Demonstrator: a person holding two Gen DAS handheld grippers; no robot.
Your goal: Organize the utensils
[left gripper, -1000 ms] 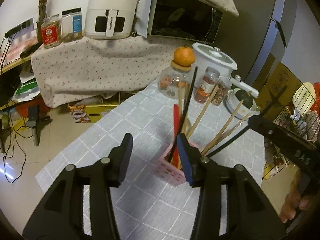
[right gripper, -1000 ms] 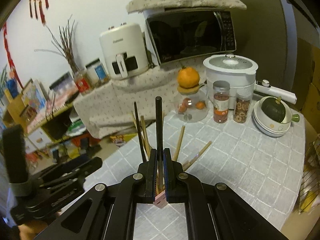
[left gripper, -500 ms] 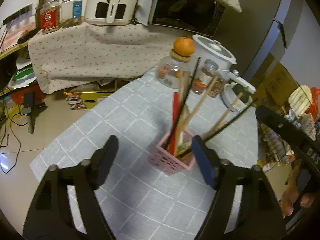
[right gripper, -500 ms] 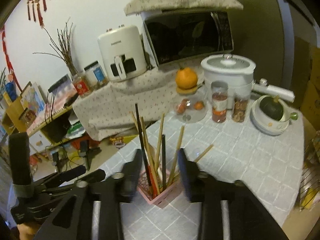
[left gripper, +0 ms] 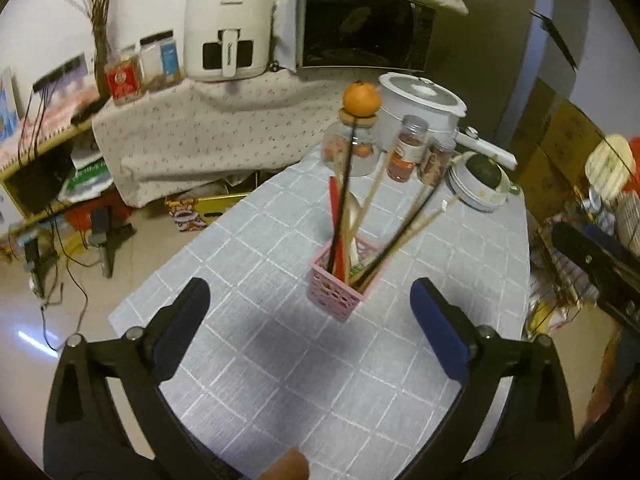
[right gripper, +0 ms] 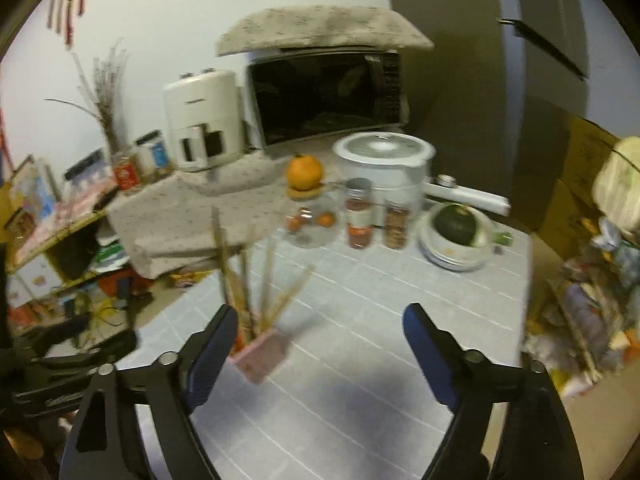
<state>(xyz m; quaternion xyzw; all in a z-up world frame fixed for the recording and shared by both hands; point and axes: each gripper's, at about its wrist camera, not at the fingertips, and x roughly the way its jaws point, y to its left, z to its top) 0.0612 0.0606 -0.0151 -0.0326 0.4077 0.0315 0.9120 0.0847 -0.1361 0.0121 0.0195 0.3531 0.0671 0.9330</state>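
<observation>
Both grippers gaping wide, holding nothing.
Pink basket [left gripper: 338, 282] sits just ahead of the left gripper [left gripper: 310, 330], chopsticks [left gripper: 362, 208] leaning inside, so sorting looks done; right gripper [right gripper: 316, 354] hangs beside it.

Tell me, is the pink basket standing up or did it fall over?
Standing up. The pink basket sits flat on the checked tablecloth, with the chopsticks leaning out of its top. Neither gripper touches it.

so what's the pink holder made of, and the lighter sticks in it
The pink holder looks like matte moulded plastic: even pink colour and rows of small perforations in its walls. The lighter sticks look like unfinished bamboo or wood, given their pale tan, dull surface, though the grain is too small to confirm.
</observation>
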